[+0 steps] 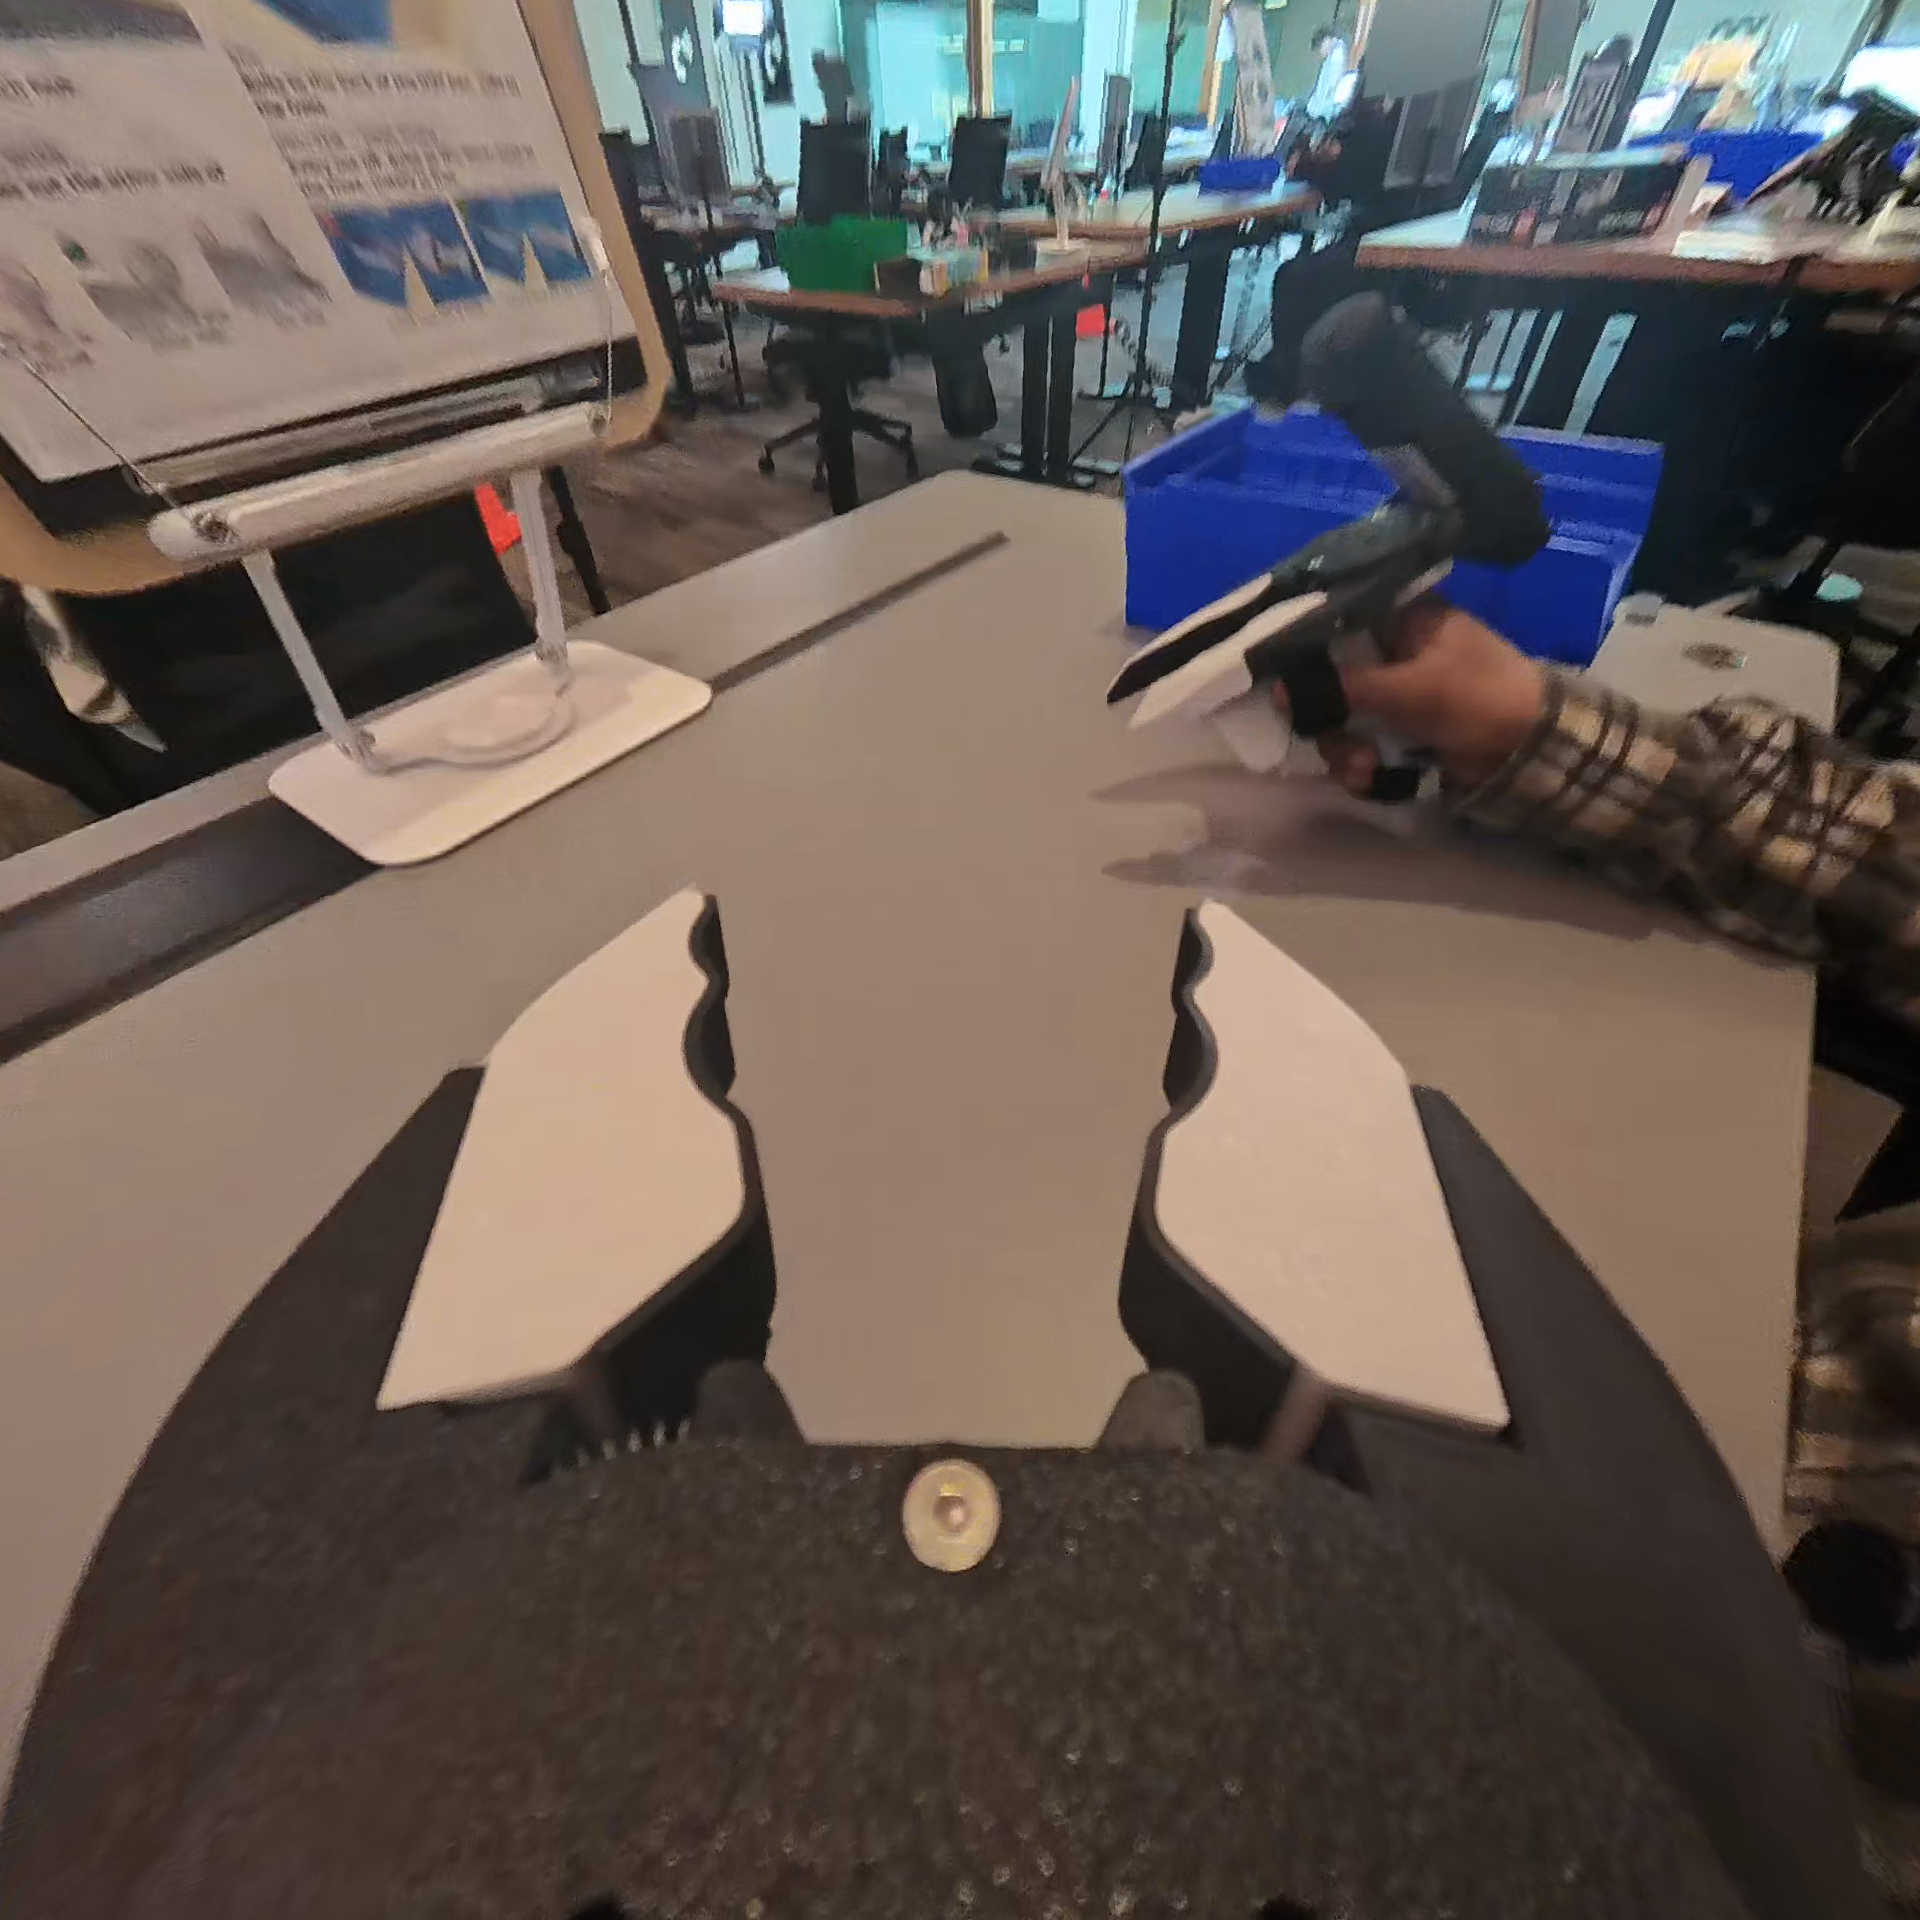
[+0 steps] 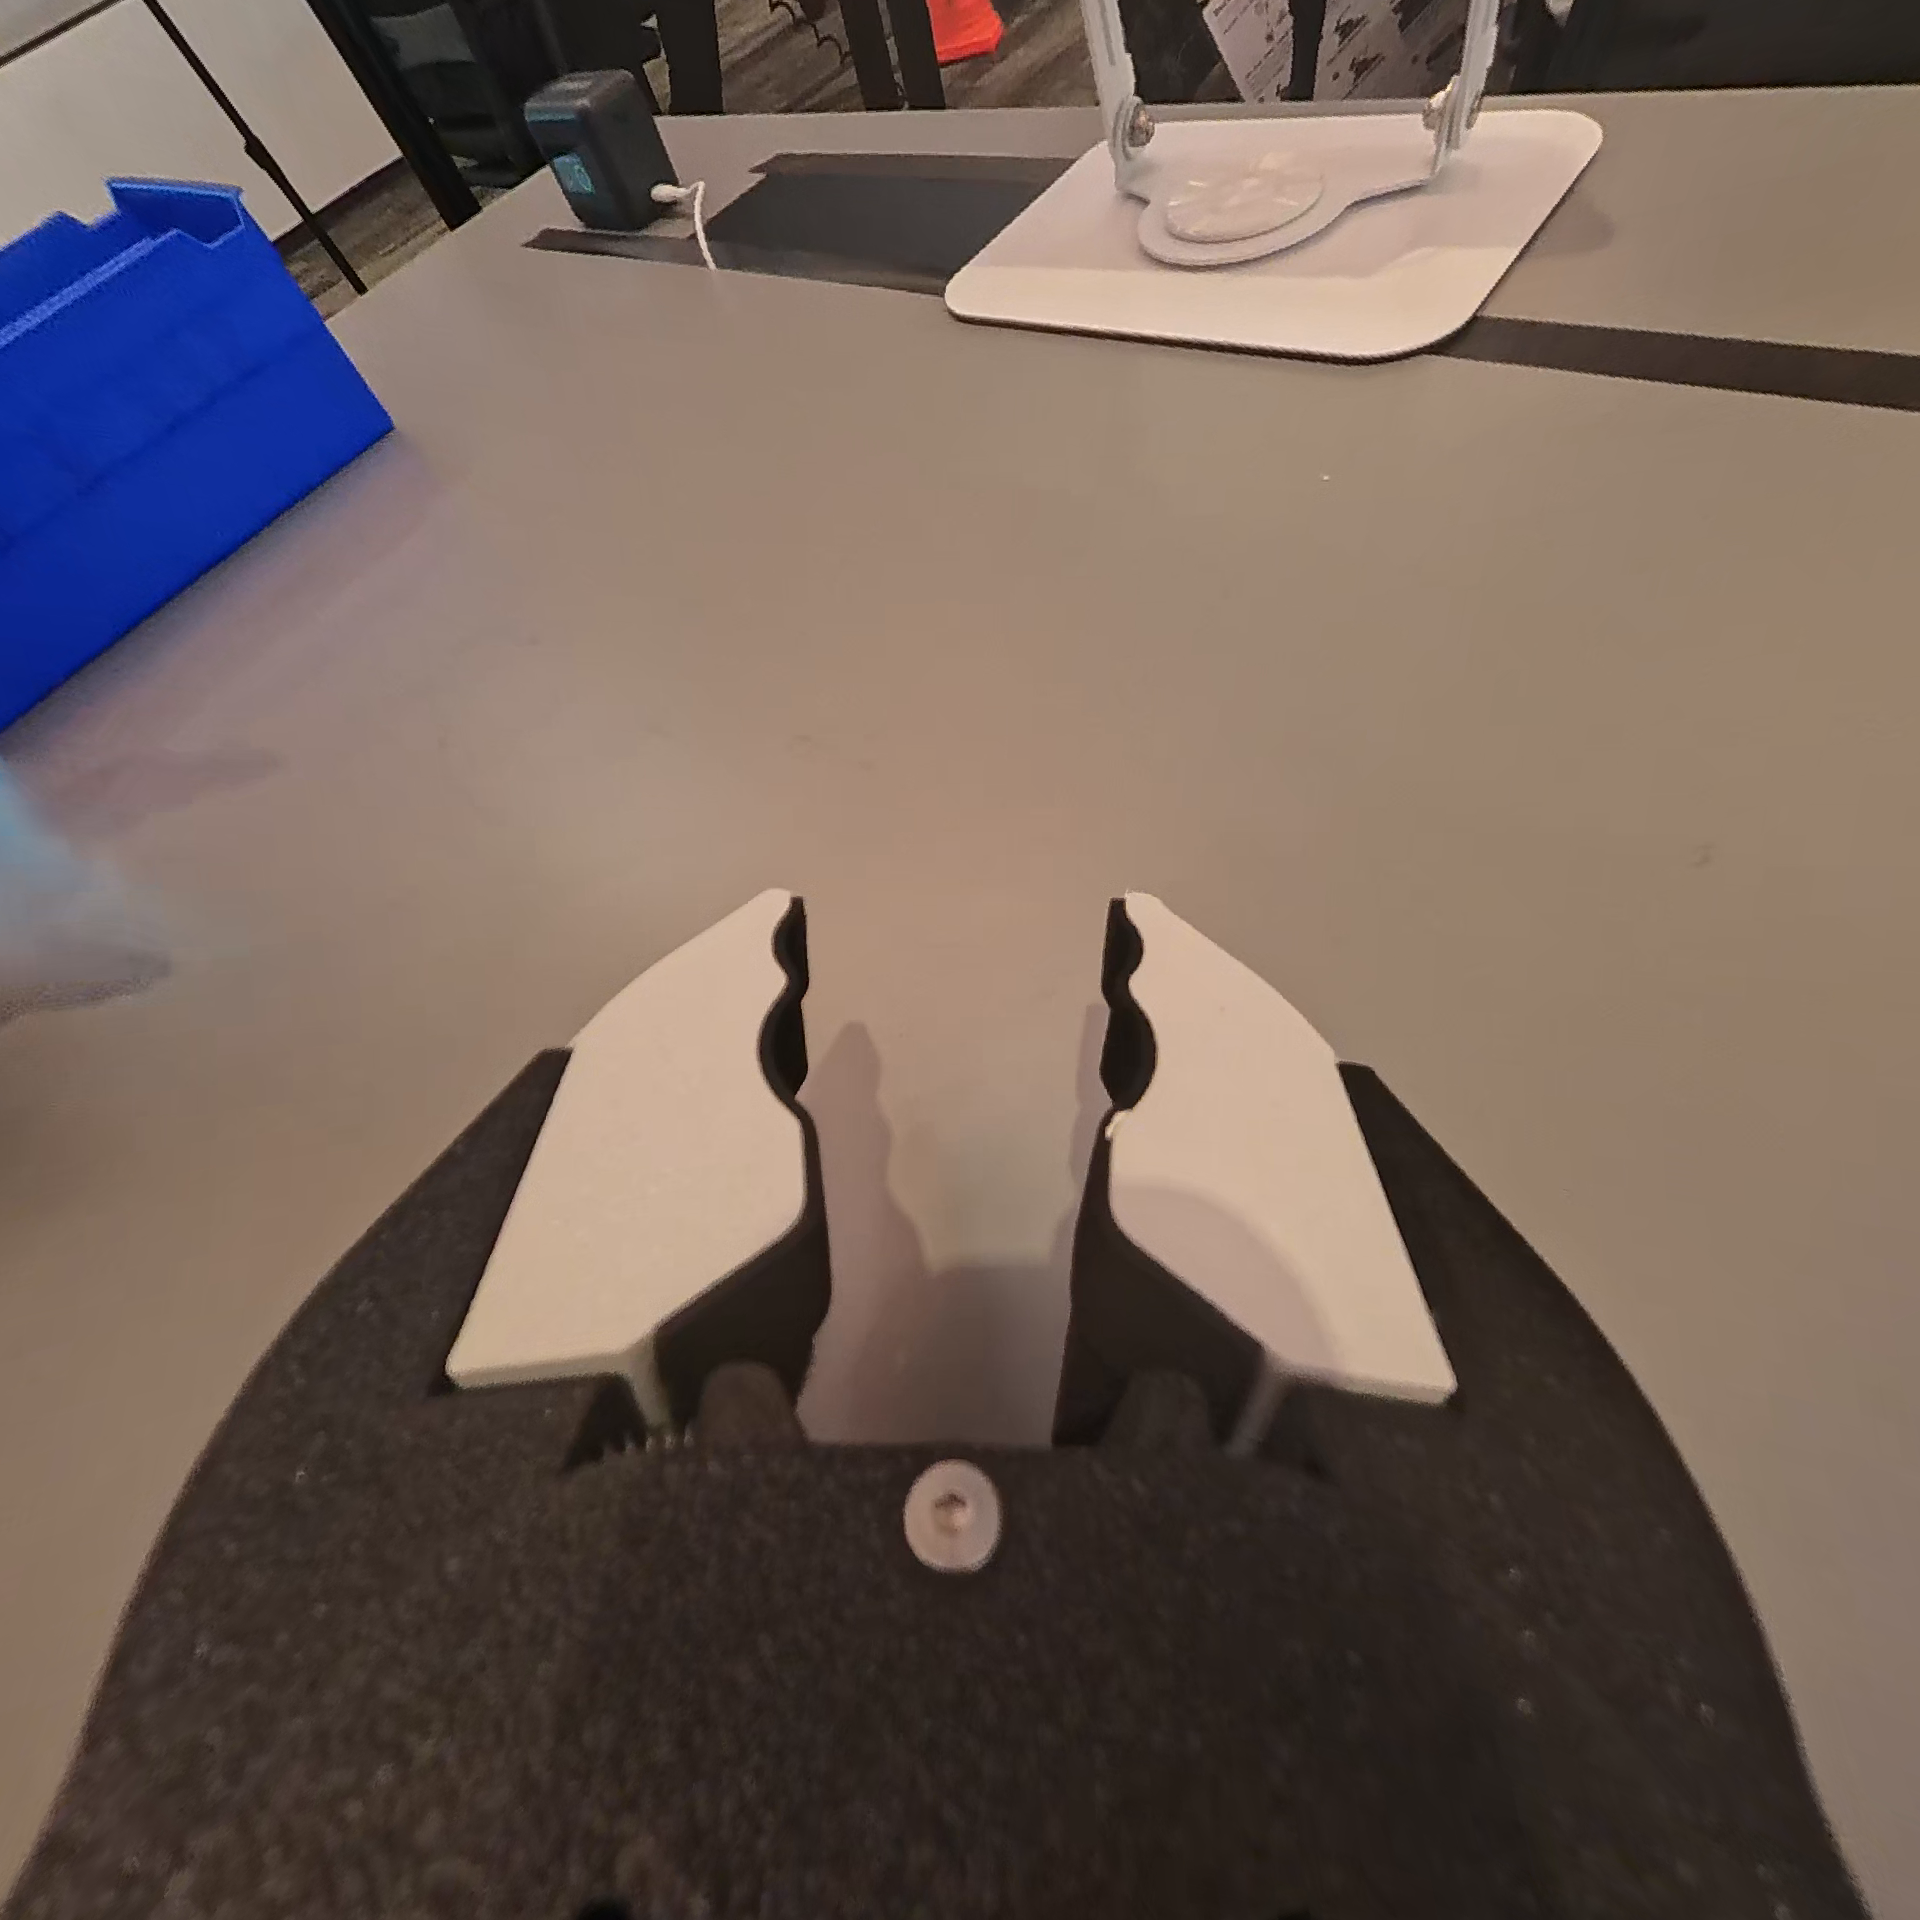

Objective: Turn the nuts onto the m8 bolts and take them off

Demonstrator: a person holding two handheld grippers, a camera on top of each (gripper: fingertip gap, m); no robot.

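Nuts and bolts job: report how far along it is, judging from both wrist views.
Done: nothing visible. No nut or bolt shows on the grey table in either view. In hand: nothing; the left gripper and the right gripper are both open and empty above the bare tabletop. Left: apparently the whole job, threading on and off. Parts may sit in the blue bin, but its contents cannot be seen.

A grey counter (image 2: pixel 1039 623) carries a blue bin (image 2: pixel 156 436) at one side, a white document stand (image 1: pixel 488 748) holding printed sheets (image 1: pixel 260 208), and a small black device (image 2: pixel 597 145) with a white cable near its far edge.
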